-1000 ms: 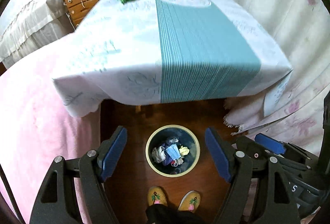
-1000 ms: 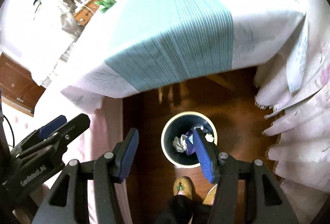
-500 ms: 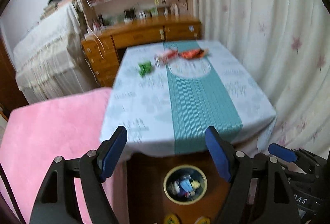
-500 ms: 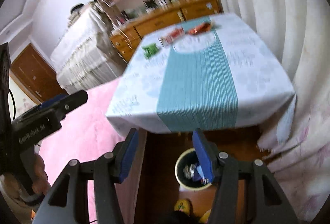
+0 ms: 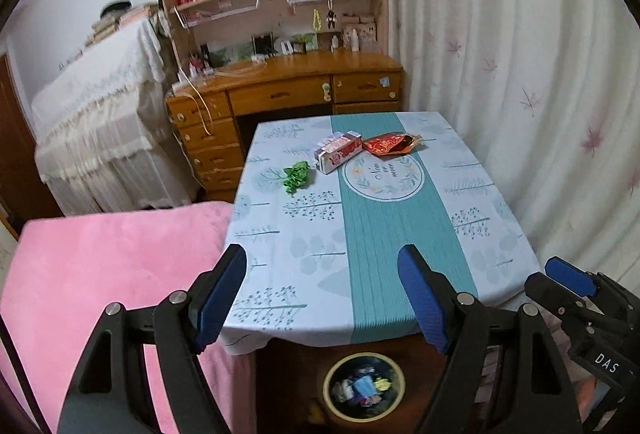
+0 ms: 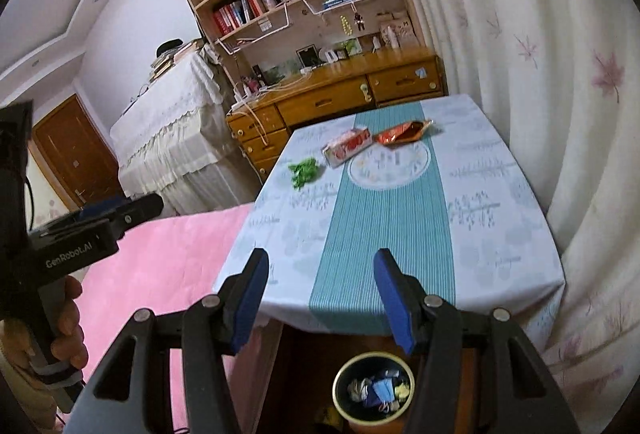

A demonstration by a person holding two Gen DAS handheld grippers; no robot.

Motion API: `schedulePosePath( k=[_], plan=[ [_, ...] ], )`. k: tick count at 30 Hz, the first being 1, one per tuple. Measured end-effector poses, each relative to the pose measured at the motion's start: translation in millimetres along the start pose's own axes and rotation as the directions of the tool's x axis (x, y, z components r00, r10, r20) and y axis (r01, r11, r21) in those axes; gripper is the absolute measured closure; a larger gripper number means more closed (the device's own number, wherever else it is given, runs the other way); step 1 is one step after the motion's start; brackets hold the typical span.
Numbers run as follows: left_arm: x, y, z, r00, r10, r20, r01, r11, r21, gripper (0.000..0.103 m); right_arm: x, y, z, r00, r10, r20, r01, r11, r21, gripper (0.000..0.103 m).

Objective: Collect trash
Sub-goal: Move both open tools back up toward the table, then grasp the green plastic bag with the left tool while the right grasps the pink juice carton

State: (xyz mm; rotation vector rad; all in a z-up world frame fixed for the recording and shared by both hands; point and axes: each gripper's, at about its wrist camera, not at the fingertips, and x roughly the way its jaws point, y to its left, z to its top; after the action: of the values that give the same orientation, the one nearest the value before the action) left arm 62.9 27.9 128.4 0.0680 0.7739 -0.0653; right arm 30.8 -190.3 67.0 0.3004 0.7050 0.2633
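Three pieces of trash lie at the table's far end: a crumpled green wrapper (image 5: 296, 176) (image 6: 305, 172), a pink and white carton (image 5: 338, 151) (image 6: 346, 146) and a red snack bag (image 5: 391, 144) (image 6: 404, 132). A round bin (image 5: 363, 385) (image 6: 374, 387) with crumpled trash stands on the floor below the table's near edge. My left gripper (image 5: 322, 298) is open and empty above the near edge. My right gripper (image 6: 320, 300) is open and empty beside it. The right gripper also shows in the left wrist view (image 5: 568, 282).
The table (image 5: 304, 258) has a white and teal cloth. A pink bed (image 5: 100, 266) lies left of it, a curtain (image 5: 520, 74) right. A wooden desk (image 5: 288, 90) with bookshelves stands behind. The left gripper's body, held by a hand, shows in the right wrist view (image 6: 80, 234).
Both grippers have tilted up and back from looking down at the bin to facing the table top. The trash at the far end has come into full view. Both stay open.
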Motion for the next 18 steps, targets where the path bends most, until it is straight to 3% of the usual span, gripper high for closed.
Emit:
schedulePosePath(
  k=[8,14,18],
  plan=[
    [117.4,55.5,50.1,0.994,-0.087,-0.061,0.084,0.995,-0.060,0.027,78.5,-3.4,42.0,0.996,-0.091,-0.008,0.091,0.995,0.051,0.048],
    [250.6,96.3,108.3,0.966,-0.181,-0.185,0.172,0.983,-0.068,0.027,171.8,-10.7,75.7,0.981,-0.173,-0.082,0.185,0.967,0.172,0.048],
    [334.0,110.1,129.8,0.944,-0.200,-0.262,0.196,0.980,-0.044,0.027,237.3,-10.8,93.6,0.969,-0.211,-0.126,0.235,0.946,0.224,0.048]
  ],
)
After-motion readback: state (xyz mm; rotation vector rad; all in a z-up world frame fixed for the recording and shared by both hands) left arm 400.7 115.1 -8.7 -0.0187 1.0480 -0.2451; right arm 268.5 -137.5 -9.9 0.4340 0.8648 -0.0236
